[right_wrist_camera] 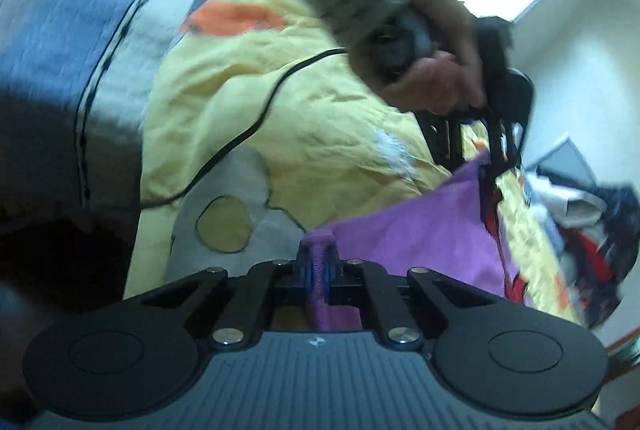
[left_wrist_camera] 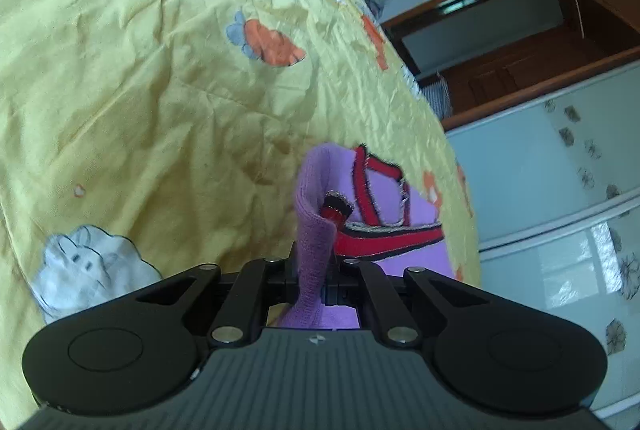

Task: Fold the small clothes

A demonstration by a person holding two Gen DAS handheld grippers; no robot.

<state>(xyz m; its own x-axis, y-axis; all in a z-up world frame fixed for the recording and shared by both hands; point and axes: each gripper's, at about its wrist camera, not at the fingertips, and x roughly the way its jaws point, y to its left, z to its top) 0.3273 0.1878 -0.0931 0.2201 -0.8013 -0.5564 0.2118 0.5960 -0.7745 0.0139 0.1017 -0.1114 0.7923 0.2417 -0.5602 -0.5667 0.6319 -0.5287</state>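
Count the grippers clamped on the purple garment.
2. The left gripper pinches one edge of the purple garment; the right gripper pinches another edge, across from it.

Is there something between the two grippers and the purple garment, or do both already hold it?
Nothing visible stands between. The left gripper is shut on a fold of the purple garment, and the right gripper is shut on another edge of it. The garment hangs between them above the yellow sheet.

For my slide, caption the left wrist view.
Left gripper pinching a purple garment over a yellow sheet.
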